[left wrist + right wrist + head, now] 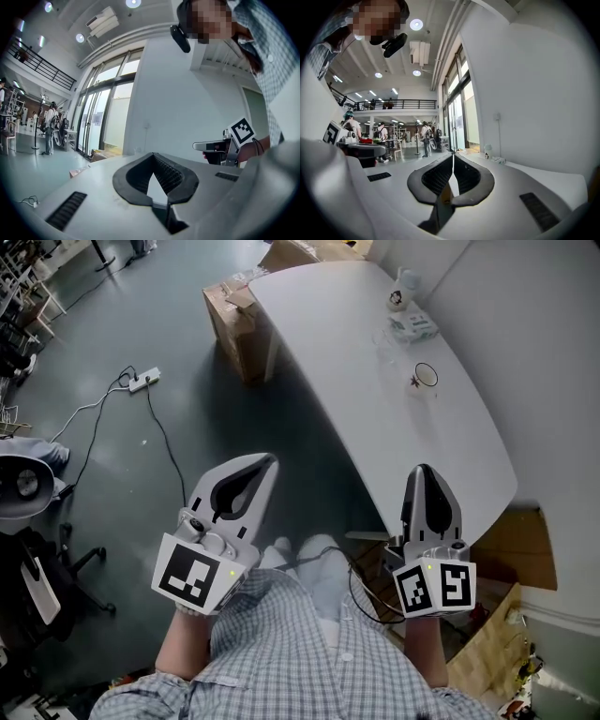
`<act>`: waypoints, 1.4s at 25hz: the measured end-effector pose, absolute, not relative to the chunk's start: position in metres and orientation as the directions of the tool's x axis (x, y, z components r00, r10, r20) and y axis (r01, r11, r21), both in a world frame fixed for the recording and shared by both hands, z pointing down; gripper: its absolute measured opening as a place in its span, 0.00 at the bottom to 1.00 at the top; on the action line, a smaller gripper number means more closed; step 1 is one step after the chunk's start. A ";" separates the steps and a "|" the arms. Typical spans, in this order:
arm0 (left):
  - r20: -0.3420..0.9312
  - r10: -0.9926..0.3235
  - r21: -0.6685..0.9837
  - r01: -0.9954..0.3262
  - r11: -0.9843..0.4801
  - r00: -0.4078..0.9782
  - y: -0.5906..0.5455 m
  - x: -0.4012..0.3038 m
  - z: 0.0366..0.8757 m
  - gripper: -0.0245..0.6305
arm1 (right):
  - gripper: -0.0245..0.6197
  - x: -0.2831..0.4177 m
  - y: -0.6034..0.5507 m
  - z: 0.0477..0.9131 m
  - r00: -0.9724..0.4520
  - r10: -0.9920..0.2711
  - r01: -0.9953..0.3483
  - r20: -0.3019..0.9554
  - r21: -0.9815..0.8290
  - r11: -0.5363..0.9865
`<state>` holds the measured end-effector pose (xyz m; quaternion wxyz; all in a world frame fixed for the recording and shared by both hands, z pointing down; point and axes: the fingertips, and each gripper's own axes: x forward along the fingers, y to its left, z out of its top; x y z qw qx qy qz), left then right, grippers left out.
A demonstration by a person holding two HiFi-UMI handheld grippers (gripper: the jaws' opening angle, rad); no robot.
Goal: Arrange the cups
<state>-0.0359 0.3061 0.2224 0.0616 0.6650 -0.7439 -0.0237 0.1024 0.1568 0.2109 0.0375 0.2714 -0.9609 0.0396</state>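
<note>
**Both grippers clenched and empty, cups at the far end of the table**

The left gripper [265, 465] had its jaws pressed together with nothing between them; its own view showed the ribbed pads [165, 172] meeting at the tip. The right gripper [425, 471] was likewise clenched on nothing, its pads closing to a thin line in the right gripper view. Both were held level in front of the person's checked shirt [300, 652]. The left one hung over the grey floor [141, 474], and the right one was just beside the near edge of the white table [375, 418].

The cups stood well apart from both grippers, at the table's far end. A clear cup with a dark rim [426, 377] was the nearest. Beyond it lay a pale packet [413, 327], then a small white cup with a dark print [400, 294].

The tabletop between the right gripper and the cups was bare. A cardboard box [234, 320] stood against the table's far left edge. A power strip [143, 380] with its cable lay on the floor, and an office chair [42, 577] stood at the left. People stood in the hall behind.
</note>
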 end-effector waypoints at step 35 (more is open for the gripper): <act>0.040 -0.984 0.109 -0.979 -0.170 0.175 0.025 -0.076 0.214 0.05 | 0.08 0.075 -0.055 0.240 -0.731 -0.667 -0.665 0.142 0.068 0.744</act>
